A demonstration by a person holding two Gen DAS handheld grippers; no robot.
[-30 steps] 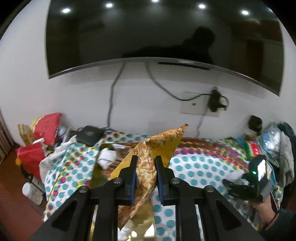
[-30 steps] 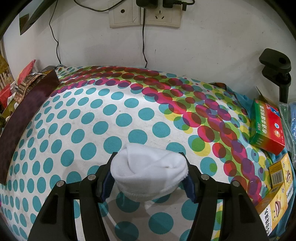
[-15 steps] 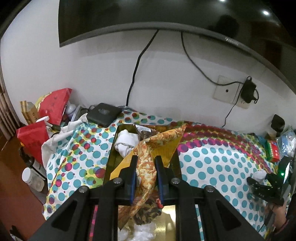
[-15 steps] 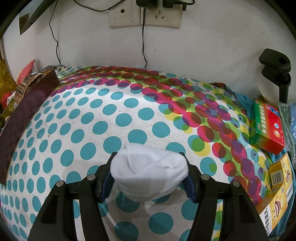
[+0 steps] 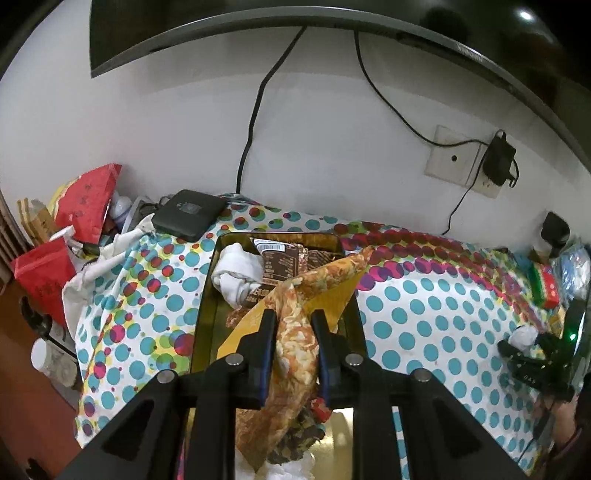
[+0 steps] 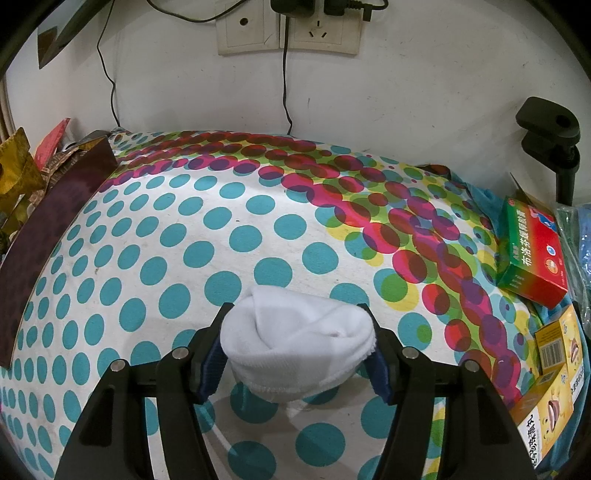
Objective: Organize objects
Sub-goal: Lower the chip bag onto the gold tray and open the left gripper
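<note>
Your left gripper (image 5: 293, 323) pinches a crinkled foil snack bag (image 5: 295, 343), printed orange and yellow, its jaws nearly together on the twisted middle. The bag's long axis runs up and to the right from the pads, its pointed corner aimed at the wall, and it hangs over a long rectangular tin tray (image 5: 202, 314) with a shiny gold lining. The tray lies lengthwise away from you on a tablecloth (image 5: 424, 306) of teal, red and yellow dots. Inside it, at the far end, sit a bunched white sock (image 5: 238, 273) and a brown packet (image 5: 282, 264) with a barcode sticker; its print is too small to read. A flat black box (image 5: 188, 214) with rounded corners rests near the wall beyond the tray, and red paper bags (image 5: 86, 201) crowd the left edge.

Your right gripper (image 6: 297, 345) stands about half open, its blue pads pressing both sides of a rolled white sock (image 6: 295, 341), soft and ribbed, its rounded end pointing forward above the dotted cloth. At the right edge lies a green and red carton (image 6: 532, 254) with large white Chinese characters, tilted on the cloth, and below it a yellow carton (image 6: 554, 354) showing a barcode. A double wall socket (image 6: 288, 31) with plugs and black cables sits on the white wall above.
</note>
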